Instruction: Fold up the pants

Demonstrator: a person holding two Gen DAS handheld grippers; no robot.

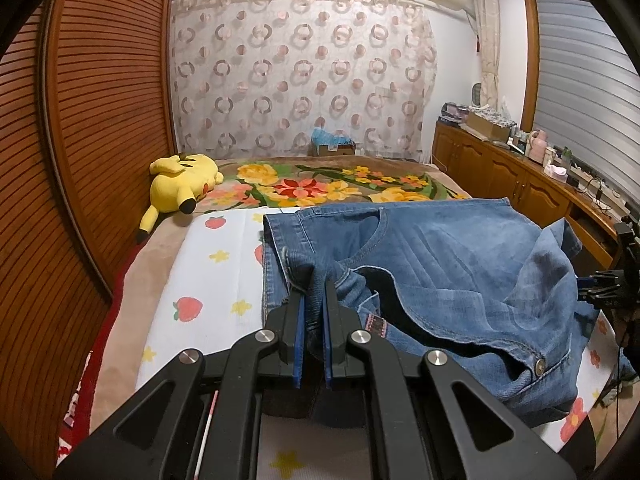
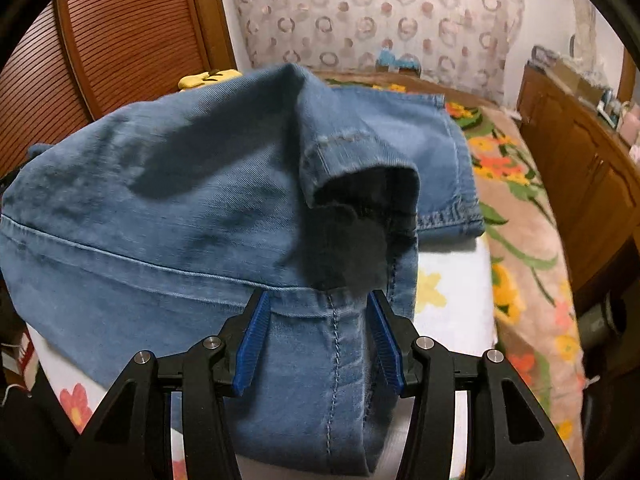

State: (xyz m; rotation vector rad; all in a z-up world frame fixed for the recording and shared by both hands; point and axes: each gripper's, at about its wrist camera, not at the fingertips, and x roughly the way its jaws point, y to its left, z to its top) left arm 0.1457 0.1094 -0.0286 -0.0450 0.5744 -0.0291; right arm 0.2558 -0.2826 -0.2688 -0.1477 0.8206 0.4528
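Blue denim pants [image 1: 440,264] lie partly folded on the bed, waistband end lifted toward me. My left gripper [image 1: 314,280] is shut on a bunched edge of the pants near the waistband, its blue pads pressing the cloth. In the right wrist view the pants [image 2: 160,200] fill the frame, raised and draped. My right gripper [image 2: 316,300] has its jaws spread wide, with a thick fold of waistband denim lying between the blue pads [image 2: 252,336]. The right gripper also shows at the far right edge of the left wrist view [image 1: 600,284].
The bed carries a white strawberry-print sheet [image 1: 208,280] over a floral blanket [image 1: 320,184]. A yellow plush toy [image 1: 180,184] lies at the far left by the wooden slatted wall [image 1: 80,140]. A wooden cabinet [image 1: 520,176] with clutter runs along the right.
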